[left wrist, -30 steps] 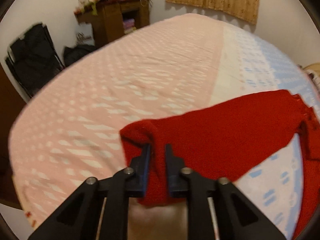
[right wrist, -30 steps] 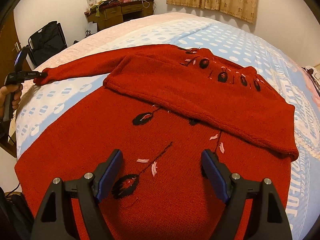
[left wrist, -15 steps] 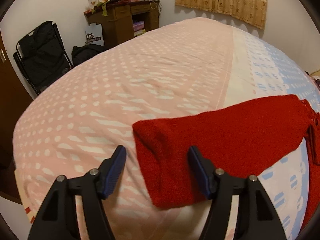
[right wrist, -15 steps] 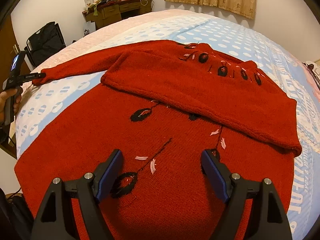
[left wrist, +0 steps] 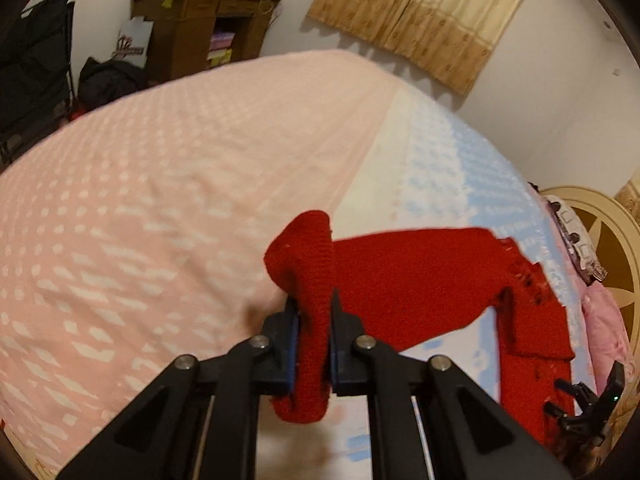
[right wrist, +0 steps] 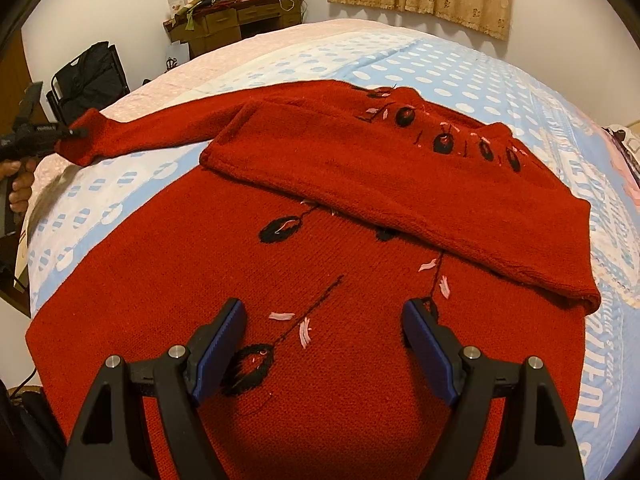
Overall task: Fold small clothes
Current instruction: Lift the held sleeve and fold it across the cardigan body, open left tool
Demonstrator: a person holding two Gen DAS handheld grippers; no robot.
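A red knitted sweater with black and pink embroidery lies flat on the bed. One sleeve is folded across its chest. The other sleeve stretches out to the left. My left gripper is shut on that sleeve's cuff and holds it lifted off the bed; it also shows far left in the right wrist view. My right gripper is open and empty, hovering over the sweater's lower body.
The bed sheet is pink with white dots on one side, blue-dotted on the other. A cluttered wooden desk, a black folding chair and a curtain stand along the wall.
My left gripper, open around the cuff half a second ago, has shut on it again and lifted it. The right gripper has stayed open over the sweater's body.
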